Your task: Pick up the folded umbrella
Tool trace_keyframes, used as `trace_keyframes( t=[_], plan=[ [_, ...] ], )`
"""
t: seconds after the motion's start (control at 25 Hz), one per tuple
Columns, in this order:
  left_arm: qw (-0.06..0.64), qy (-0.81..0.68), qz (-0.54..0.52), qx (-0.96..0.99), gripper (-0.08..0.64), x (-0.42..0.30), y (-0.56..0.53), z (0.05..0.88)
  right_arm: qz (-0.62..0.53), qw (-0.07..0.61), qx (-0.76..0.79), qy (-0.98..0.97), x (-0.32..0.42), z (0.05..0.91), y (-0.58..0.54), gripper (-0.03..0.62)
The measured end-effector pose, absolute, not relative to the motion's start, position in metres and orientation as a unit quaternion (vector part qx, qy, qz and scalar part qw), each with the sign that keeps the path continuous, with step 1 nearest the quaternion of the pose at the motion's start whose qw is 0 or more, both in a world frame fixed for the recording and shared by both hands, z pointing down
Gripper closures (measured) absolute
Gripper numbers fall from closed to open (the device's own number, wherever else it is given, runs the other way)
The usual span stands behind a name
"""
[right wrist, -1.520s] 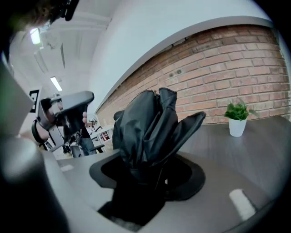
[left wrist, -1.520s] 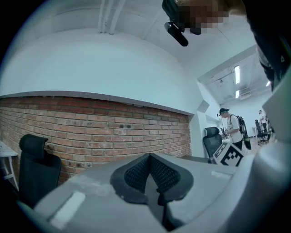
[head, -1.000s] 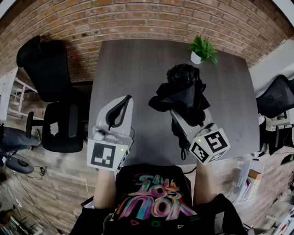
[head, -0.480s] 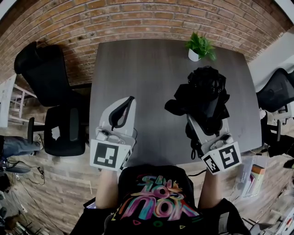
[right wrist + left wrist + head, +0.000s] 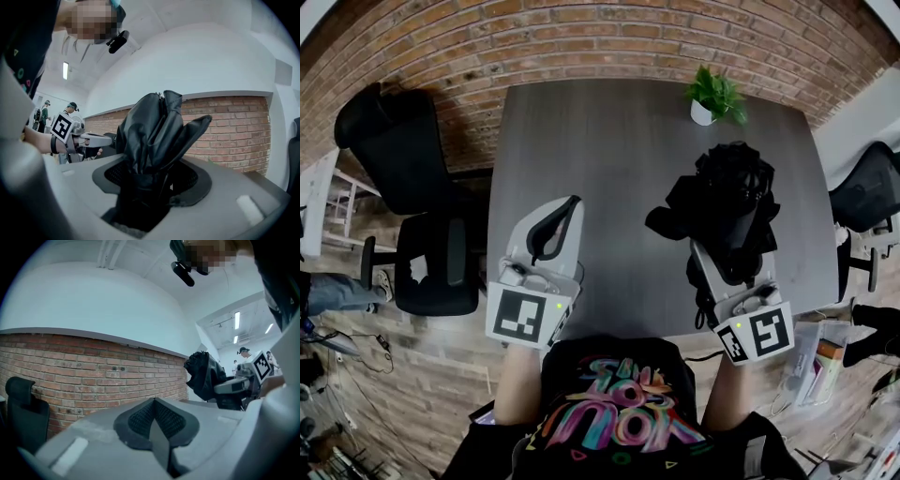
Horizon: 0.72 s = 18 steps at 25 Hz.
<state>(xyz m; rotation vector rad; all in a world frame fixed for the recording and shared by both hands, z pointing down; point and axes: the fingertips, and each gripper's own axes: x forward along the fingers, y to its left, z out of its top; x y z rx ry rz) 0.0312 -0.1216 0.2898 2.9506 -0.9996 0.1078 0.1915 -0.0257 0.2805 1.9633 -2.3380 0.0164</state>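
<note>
The umbrella point(image 5: 154, 124) is partly hidden inside the right tool point(image 5: 157, 177).

The head camera looks steeply down from over the near edge of the table point(image 5: 609, 141), with the brick wall point(image 5: 581, 37) beyond its far edge; each gripper camera sits close behind my fingers point(image 5: 140, 420), facing level toward that wall; the left gripper view also catches my right gripper point(image 5: 229, 389), and the right gripper view my left gripper point(image 5: 96, 139).

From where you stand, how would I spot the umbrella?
Find the dark grey table against the brick wall. At its right side the right gripper is clamped on the umbrella, a crumpled black bundle of fabric. Its only neighbour is a small green plant in a white pot; the umbrella alone is black.
</note>
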Motion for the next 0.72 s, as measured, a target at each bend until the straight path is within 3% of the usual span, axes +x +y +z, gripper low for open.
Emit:
trace_keyframes(
  t=[0.72],
  plan=[
    [0.008, -0.335, 0.031, 0.942, 0.558, 0.022, -0.1254, 0.2861, 0.01, 0.024, 0.645, -0.764, 0.1883, 0.2779, -0.0263, 0.347]
  ],
)
